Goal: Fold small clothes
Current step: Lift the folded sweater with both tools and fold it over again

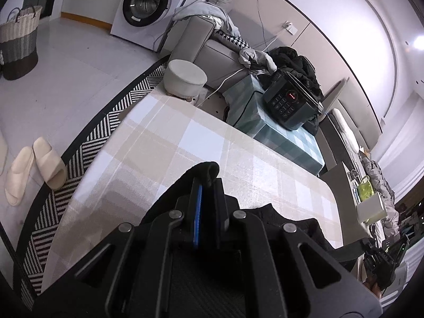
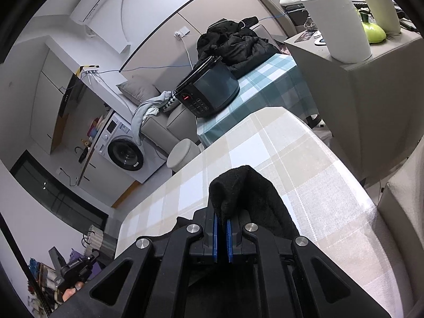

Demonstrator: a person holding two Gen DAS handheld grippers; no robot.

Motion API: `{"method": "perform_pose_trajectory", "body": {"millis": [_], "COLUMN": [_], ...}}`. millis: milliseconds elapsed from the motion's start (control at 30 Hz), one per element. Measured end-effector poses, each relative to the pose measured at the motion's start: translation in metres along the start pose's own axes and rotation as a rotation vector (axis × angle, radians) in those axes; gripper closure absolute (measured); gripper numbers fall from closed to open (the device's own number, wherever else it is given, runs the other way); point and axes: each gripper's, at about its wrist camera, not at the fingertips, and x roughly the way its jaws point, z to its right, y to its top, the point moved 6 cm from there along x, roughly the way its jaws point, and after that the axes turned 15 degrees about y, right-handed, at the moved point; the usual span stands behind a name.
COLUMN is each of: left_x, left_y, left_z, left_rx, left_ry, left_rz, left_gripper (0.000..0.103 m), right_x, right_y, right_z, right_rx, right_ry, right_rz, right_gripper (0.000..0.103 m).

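While both grippers are clamped on the same black garment (image 2: 246, 196), it hangs between them over the near edge of the bench (image 1: 185, 137).

Left gripper (image 1: 209, 182): jaws nearly closed, a fold of black cloth pinched at the tips. More of the garment trails off toward 4 o'clock in the left wrist view, lying slack on the checked cloth.

Right gripper (image 2: 222, 217): blue pads almost together, a thick fuzzy hem bunched up between and above them. The cloth drapes away to 5 o'clock of the tips in the right wrist view.

Judgement: each gripper has one corner or edge, so the piece can be carried forward as a pair and laid down over itself. Gripping at the ends keeps the fold line straight. Fold appears in progress, not yet laid flat.

Bench surface ahead of both grippers is bare plaid, likely left free as the folding area.

Beyond, at 12 to 1 o'clock in the left wrist view: a second table with teal check, a dark cooker (image 1: 291, 103) and a heap of black clothing (image 1: 294, 61) on it, well apart from the work. Washing machine (image 1: 148, 2) at 11 o'clock, slippers (image 1: 34, 164) on the floor at 9 o'clock.

Risk: slack middle may bunch when lowered.
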Motion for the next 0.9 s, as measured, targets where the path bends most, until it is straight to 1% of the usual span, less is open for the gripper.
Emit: {"method": "perform_pose_trajectory", "body": {"millis": [133,267,400,633,733,800,833,867,900], "left_x": [-0.002,-0.009,-0.012,0.005,0.025,0.044,0.052,0.057,0.057], "left_y": [-0.001,0.001,0.003,0.016,0.02,0.02,0.018,0.017,0.016], "left_z": [0.002,0.002,0.002,0.003,0.006,0.005,0.003,0.0,-0.004], "left_rx": [0.012,0.011,0.021,0.014,0.022,0.033,0.032,0.025,0.017], "left_ry": [0.001,-0.009,-0.024,-0.037,-0.025,0.009,0.034,0.052,0.06], "left_rz": [0.002,0.005,0.011,0.0,-0.032,-0.077,-0.102,-0.122,-0.125], "left_gripper": [0.098,0.098,0.098,0.098,0.098,0.097,0.096,0.093,0.091], "right_x": [-0.001,-0.003,-0.003,0.011,0.022,0.033,0.038,0.044,0.045], "right_y": [-0.002,-0.002,0.0,0.013,0.017,0.017,0.017,0.015,0.012], "right_z": [-0.002,-0.004,-0.007,-0.006,-0.003,0.004,0.012,0.023,0.029], "right_rx": [-0.006,0.014,0.004,0.012,0.016,0.019,0.036,0.085,0.123], "right_ry": [0.001,0.009,0.0,-0.016,-0.034,-0.07,-0.096,-0.114,-0.115], "right_rz": [0.0,0.002,0.013,0.027,0.028,0.018,0.002,-0.031,-0.053], "right_gripper": [0.097,0.097,0.097,0.097,0.097,0.097,0.095,0.094,0.093]}}
